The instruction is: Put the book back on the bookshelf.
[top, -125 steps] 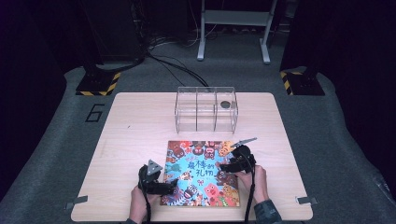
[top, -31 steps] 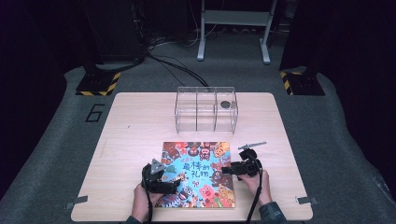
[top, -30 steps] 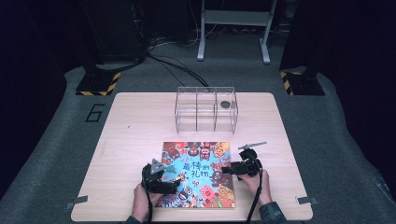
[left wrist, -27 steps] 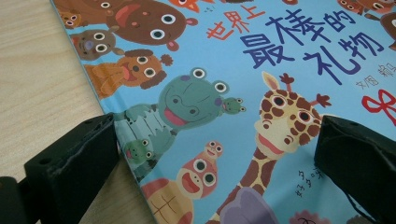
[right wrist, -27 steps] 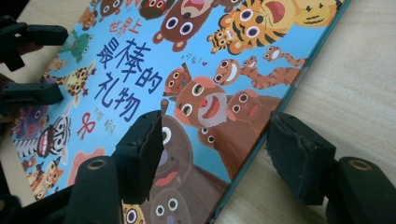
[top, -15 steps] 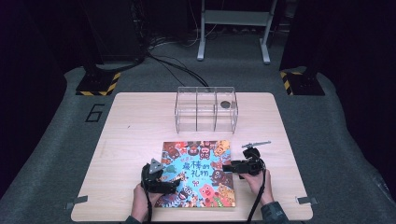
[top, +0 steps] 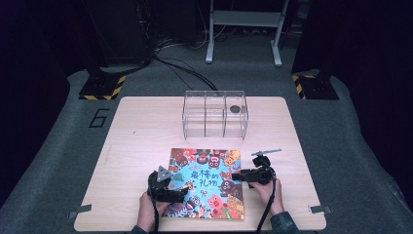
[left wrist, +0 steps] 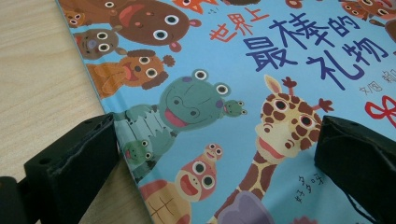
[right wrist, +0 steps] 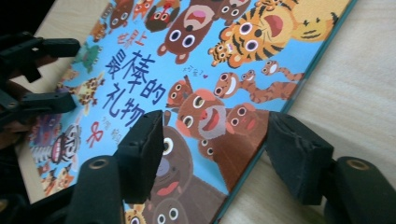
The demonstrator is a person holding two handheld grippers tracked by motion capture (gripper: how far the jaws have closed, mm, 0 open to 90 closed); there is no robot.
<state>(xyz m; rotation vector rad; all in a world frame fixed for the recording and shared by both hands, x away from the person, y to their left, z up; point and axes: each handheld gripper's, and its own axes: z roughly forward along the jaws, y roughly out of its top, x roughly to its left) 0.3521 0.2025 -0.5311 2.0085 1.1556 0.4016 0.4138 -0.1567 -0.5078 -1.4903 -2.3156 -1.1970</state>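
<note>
Since my right claw straddles the book's 3 o'clock edge, unclamped, I'd slide under cover, then pinch; left claw open too.

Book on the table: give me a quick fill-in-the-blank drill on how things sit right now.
1. The book lies closed, with its ____ facing up.
2. The right gripper has one jaw over the cover and the other beyond the book's ____.
3. The clear box has ____ compartments.
4. The left gripper straddles the book's edge with its jaws ____.

Missing words: cover; edge; three; open
</note>
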